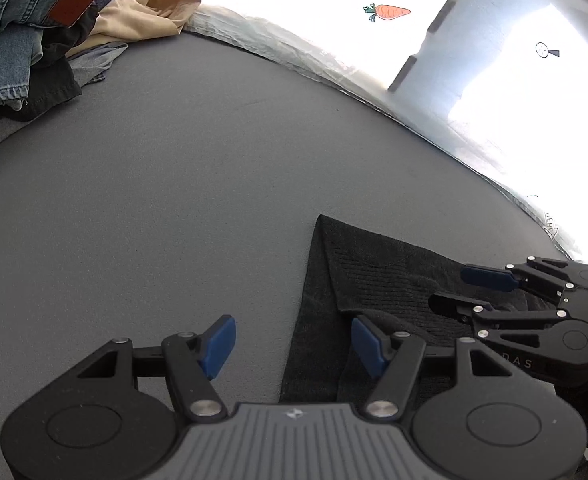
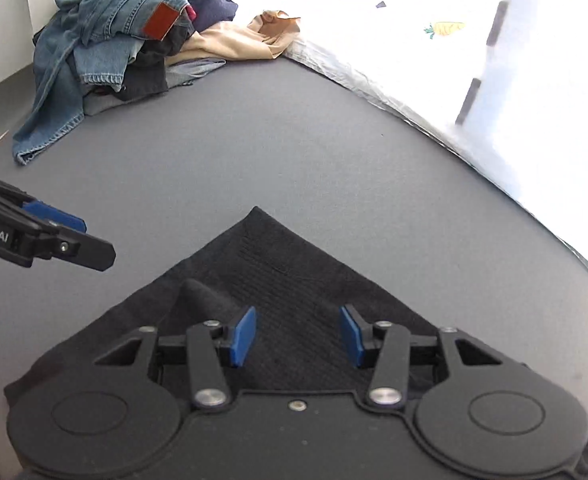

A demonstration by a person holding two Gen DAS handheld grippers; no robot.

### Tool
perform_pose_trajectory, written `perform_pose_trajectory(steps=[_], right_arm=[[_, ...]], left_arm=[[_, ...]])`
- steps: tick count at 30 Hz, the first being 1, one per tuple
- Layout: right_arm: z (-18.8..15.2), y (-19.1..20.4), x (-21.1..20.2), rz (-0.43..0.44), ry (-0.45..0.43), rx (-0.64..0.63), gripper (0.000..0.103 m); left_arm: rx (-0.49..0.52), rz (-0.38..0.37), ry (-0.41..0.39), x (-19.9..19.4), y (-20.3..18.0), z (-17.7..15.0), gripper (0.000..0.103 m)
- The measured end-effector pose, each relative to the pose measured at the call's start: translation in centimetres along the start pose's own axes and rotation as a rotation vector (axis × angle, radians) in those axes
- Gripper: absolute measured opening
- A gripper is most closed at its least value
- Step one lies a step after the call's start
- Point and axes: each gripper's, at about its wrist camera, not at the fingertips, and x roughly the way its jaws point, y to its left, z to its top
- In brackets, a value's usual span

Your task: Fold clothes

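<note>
Overhead, bright glare beyond the grey surface [image 2: 253, 140]; both tongs [image 1: 294, 346] [image 2: 298, 336] wide apart, empty, over dark cloth [image 2: 294, 280].

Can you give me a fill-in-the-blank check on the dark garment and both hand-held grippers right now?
1. The dark garment lies on a ____ surface.
2. Both the left hand-held gripper and the right hand-held gripper are ____.
3. The jeans in the pile carry a ____ patch.

Missing words: grey; open; brown

A grey table [image 2: 294, 152] carries a folded black garment [image 2: 277, 276] and a far-corner clothes pile [image 2: 125, 40].
</note>
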Motion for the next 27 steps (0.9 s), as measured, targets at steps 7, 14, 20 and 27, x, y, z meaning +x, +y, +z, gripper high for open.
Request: perform_pose_trajectory(steps=[7, 14, 20, 27], right_arm=[[4.9, -2.5, 7.0, 0.055, 0.025, -0.152, 0.048], [6.9, -2.8, 8.7, 0.207, 0.075, -0.241, 0.046], [6.7, -2.6, 8.2, 0.226, 0.059, -0.238, 0.006], [9.6, -0.7, 7.6, 0.199, -0.063, -0.208, 0.004]], left_arm=[[0.023, 0.037, -0.015, 2.6, 0.3, 2.6, 0.065], [-0.026, 0.042, -0.006, 3.5, 1.5, 3.9, 0.065], [-0.057, 0.067, -0.006, 3.4, 2.5, 4.3, 0.065], [-0.07, 0.105, -0.021, 1.9, 4.8, 4.4, 0.065]])
